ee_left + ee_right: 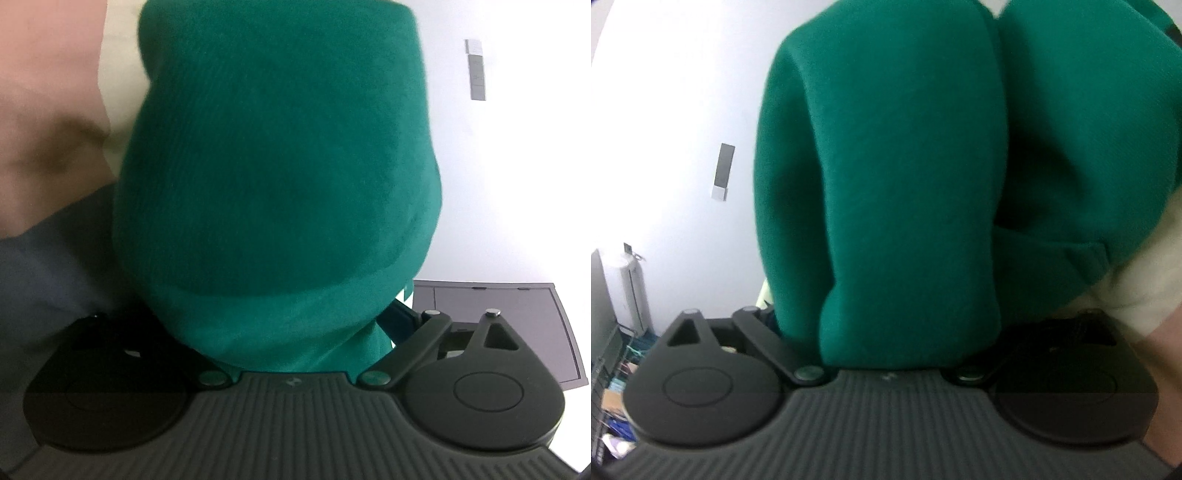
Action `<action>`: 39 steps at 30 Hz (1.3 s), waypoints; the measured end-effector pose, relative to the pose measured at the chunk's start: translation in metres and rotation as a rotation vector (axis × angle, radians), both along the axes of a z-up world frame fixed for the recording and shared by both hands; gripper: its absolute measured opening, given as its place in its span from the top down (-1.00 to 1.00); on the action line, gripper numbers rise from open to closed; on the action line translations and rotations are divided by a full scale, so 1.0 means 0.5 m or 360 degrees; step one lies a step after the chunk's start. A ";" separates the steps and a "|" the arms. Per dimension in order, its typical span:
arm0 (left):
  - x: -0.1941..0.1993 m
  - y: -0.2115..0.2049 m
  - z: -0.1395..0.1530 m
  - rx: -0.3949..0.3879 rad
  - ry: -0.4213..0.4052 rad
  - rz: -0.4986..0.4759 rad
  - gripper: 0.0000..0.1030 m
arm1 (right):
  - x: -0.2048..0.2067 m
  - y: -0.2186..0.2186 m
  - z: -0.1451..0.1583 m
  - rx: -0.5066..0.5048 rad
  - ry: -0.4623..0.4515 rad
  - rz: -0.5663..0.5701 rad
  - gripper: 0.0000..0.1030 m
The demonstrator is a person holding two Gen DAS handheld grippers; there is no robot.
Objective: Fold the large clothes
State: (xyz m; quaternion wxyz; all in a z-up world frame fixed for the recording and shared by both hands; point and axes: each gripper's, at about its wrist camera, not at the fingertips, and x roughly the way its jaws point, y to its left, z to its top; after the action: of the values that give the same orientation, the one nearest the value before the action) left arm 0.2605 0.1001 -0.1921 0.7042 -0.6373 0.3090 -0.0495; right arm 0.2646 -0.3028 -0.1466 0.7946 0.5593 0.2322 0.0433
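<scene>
- The green garment (273,177) fills the middle of the left wrist view and hangs in thick rolled folds — it looks lifted clear of any surface, probably so it can hang straight before a fold is laid.
- In the right wrist view the same garment (905,184) covers the centre and upper right, split into two bulging lobes by a dark crease; that suggests it is bunched or doubled over, not spread flat.
- The left gripper (295,354) has cloth bunched down into its mouth at bottom centre. The linkage arms lie drawn inward, so I judge it clamped on the garment, though the fingertips are buried in fabric.
- The right gripper (886,354) also has cloth draped over its mouth. Its jaws stand spread wide, and the pads are hidden, so I cannot confirm any pinch; it reads as let go, with the cloth merely resting there.
- A person's arm (44,110) shows blurred at upper left of the left view, close beside the garment, likely steadying or simply holding the tool.
- A dark tray (517,328) sits at lower right of the left view, partly cut off by the gripper.
- A wall panel (724,171) hangs at left in the right view; the shelves of clutter at lower left are too blurred to name.
- No table or folding surface is visible in either view.
</scene>
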 end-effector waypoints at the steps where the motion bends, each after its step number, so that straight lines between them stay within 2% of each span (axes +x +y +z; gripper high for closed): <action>1: -0.002 -0.003 0.002 0.0022 -0.0009 0.0001 -0.77 | 0.003 0.002 0.004 -0.0016 -0.0008 0.0011 -0.87; 2: -0.004 -0.005 0.004 0.0051 -0.0015 -0.0004 -0.62 | -0.001 0.001 0.007 -0.0037 -0.0028 0.0031 -0.62; 3: -0.003 -0.006 0.007 0.0082 -0.0016 -0.0013 -0.53 | -0.002 0.001 0.011 -0.0063 -0.0034 0.0046 -0.49; 4: -0.005 -0.009 0.012 0.0104 -0.0027 -0.0021 -0.34 | -0.002 -0.001 0.017 -0.0097 -0.0036 0.0066 -0.34; 5: -0.006 -0.012 0.013 0.0116 -0.0049 -0.0030 -0.16 | 0.002 -0.003 0.020 -0.0118 -0.0047 0.0084 -0.21; 8: -0.007 -0.017 0.024 0.0181 -0.0101 -0.0068 0.17 | 0.006 0.001 0.059 -0.0239 -0.0100 0.0144 0.09; 13: -0.005 -0.017 0.048 0.0236 -0.0259 -0.0139 0.51 | -0.001 0.004 0.114 -0.0390 -0.0188 0.0225 0.30; 19: -0.031 -0.030 0.093 0.0245 -0.0396 -0.0224 0.53 | -0.008 -0.008 0.165 -0.0481 -0.0291 0.0272 0.37; 24: -0.038 -0.065 0.146 0.0242 -0.0492 -0.0322 0.53 | -0.044 -0.063 0.228 -0.0560 -0.0395 0.0274 0.38; 28: -0.018 -0.134 0.193 0.0245 -0.0543 -0.0412 0.53 | -0.062 -0.101 0.265 -0.0630 -0.0466 0.0235 0.38; 33: 0.019 -0.253 0.250 0.0263 -0.0616 -0.0522 0.53 | -0.070 -0.177 0.305 -0.0660 -0.0526 0.0089 0.38; 39: 0.090 -0.408 0.275 0.0329 -0.0636 -0.0635 0.53 | -0.099 -0.300 0.288 -0.0631 -0.0529 -0.0075 0.38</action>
State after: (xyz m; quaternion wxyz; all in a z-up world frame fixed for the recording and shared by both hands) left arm 0.3056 -0.1039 -0.0548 0.7886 -0.4665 0.2869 -0.2796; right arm 0.2151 -0.4526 -0.0025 0.9168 0.3830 0.0892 0.0697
